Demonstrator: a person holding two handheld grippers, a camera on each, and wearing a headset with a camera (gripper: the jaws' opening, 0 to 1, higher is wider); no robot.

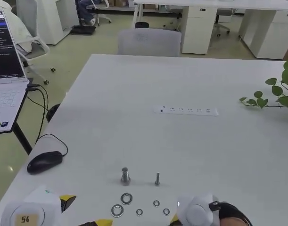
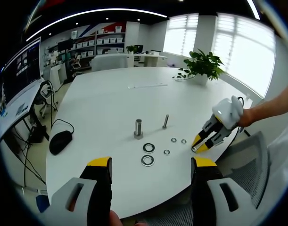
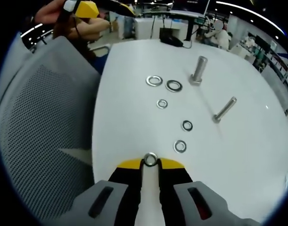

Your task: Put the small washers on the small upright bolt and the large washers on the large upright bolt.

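The right gripper (image 3: pixel 151 165) fingers pinch a small washer (image 3: pixel 150 159) at their tips — left gripper (image 2: pixel 151 162) fingers gape, empty.

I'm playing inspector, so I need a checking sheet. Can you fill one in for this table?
Surface: white table, flat.
Job's things: large bolt and small bolt upright, no washers on them; two large washers and three small washers lie flat in front.
Clutter: mouse, power strip, plant.
Grippers: left gripper jaws open, holding nothing; right gripper jaws shut on a fourth small washer.
Cables: mouse cable on the table; dark cable beside the laptop.
Surroundings: grey chair, white office desks.
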